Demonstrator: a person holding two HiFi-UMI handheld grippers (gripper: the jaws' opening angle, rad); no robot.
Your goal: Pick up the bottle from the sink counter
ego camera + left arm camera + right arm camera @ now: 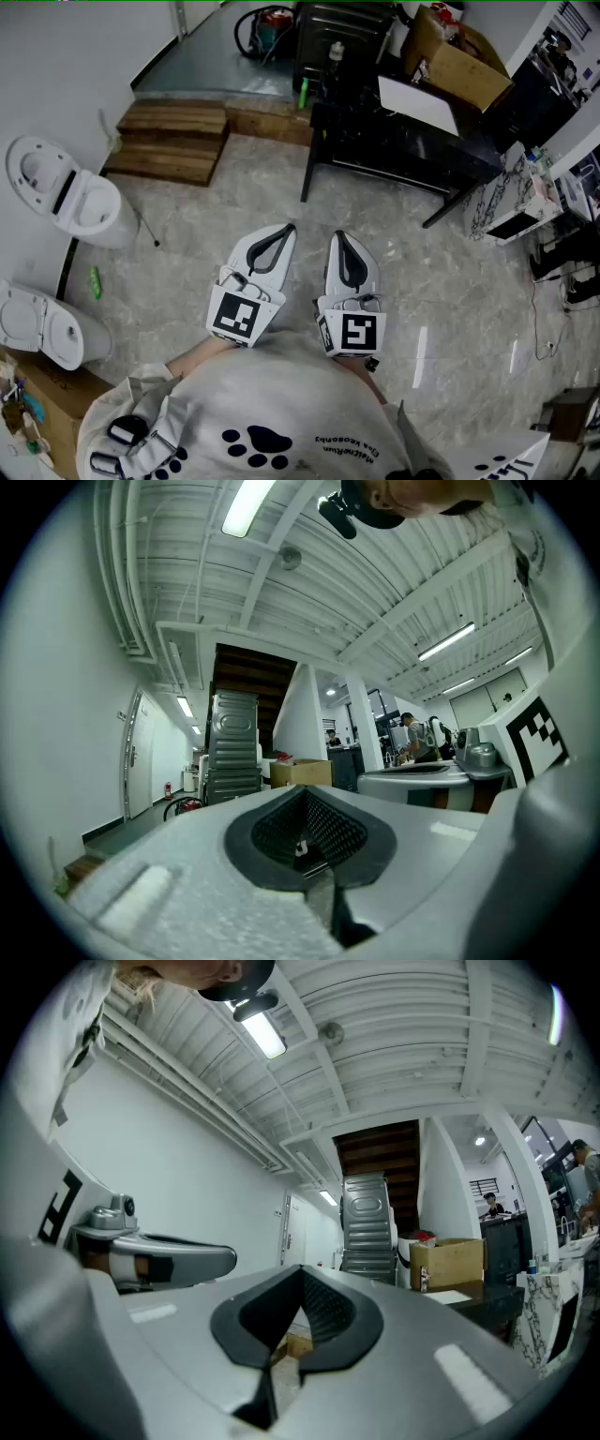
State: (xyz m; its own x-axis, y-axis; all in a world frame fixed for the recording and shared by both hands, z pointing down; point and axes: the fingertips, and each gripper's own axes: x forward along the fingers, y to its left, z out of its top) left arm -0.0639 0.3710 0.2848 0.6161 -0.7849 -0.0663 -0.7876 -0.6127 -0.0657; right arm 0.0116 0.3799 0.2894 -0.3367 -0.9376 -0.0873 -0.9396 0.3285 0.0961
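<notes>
— What is seen around the black table [394, 155]?

— A cardboard box [459, 61] is set on it. Wooden steps [173, 141] and a toilet [70, 197] are placed to its left.

— And the bottle [336, 52]?

— One is seen on a dark cabinet [342, 33] behind the table, which stands between it and the grippers. Whether it is the one meant cannot be told.

— The tongs?

— The left gripper [286, 228] and right gripper [339, 234] are held before the table, jaws closed together, empty.

— Any writing?

— Shirt [281, 412] print is seen upside down and cannot be read.

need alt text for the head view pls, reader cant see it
Looking down, a person holds two white grippers side by side over a grey stone-look floor, left gripper and right gripper both shut and empty. Ahead stands a black table with a cardboard box; wooden steps and two white toilets lie to the left.
</notes>
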